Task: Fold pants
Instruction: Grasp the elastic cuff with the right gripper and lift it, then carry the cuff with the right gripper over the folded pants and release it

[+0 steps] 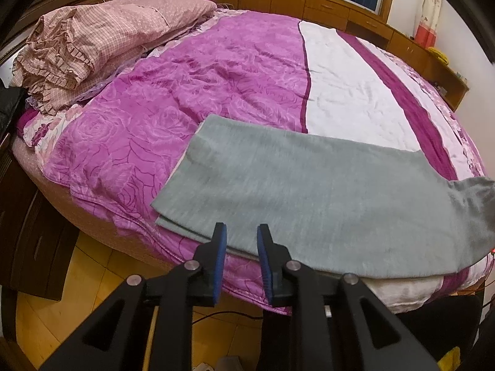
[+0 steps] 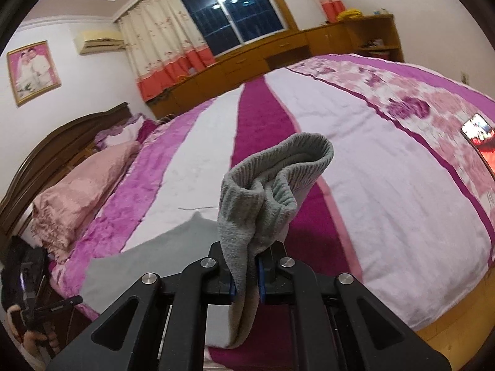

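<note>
Grey knit pants [image 1: 309, 191] lie flat along the near edge of the bed [image 1: 216, 71], on its purple quilt, doubled lengthwise with one leg stacked on the other. The right gripper [image 2: 246, 281] has its jaws clamped on the ribbed cuff end, which is raised off the quilt and bunched above the jaws. The left gripper [image 1: 241, 262] hovers at the near hem with jaws apart, holding nothing. The crosswise fold looks under way: next the raised cuff should travel over toward the far end, while the left gripper pins or lifts the matching corner so the layers stay aligned.
</note>
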The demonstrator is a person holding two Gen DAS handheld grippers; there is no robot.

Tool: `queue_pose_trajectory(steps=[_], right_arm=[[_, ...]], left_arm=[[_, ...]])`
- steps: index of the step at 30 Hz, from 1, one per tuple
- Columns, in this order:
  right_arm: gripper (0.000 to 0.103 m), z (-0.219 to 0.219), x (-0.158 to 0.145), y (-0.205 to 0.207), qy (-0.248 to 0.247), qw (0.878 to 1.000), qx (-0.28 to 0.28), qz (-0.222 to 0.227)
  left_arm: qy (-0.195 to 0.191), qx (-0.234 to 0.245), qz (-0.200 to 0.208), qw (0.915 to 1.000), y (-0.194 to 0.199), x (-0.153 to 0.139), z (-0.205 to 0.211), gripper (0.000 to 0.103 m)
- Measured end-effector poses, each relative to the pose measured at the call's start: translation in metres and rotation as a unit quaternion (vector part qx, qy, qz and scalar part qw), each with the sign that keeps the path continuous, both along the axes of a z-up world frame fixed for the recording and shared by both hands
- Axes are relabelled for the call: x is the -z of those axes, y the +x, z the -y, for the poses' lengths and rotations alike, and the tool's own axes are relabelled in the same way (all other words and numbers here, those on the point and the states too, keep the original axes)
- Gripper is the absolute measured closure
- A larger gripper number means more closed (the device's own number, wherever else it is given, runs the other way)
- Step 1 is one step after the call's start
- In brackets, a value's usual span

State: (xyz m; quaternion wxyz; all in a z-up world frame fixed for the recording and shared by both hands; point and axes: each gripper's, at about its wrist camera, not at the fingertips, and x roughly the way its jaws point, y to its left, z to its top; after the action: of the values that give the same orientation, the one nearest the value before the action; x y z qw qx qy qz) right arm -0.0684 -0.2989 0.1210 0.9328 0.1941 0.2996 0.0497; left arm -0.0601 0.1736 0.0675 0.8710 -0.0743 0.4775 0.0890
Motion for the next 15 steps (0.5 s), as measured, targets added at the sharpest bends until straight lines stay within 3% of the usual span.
queue_pose_trajectory(steps=[15], right_arm=[[0.100,-0.063,-0.041,0.013,-0.021,0.996,-0.081,0.033]], left_arm=[[0.009,0.019,0.005,0.9998,0.000,-0.013,0.001,0.080]])
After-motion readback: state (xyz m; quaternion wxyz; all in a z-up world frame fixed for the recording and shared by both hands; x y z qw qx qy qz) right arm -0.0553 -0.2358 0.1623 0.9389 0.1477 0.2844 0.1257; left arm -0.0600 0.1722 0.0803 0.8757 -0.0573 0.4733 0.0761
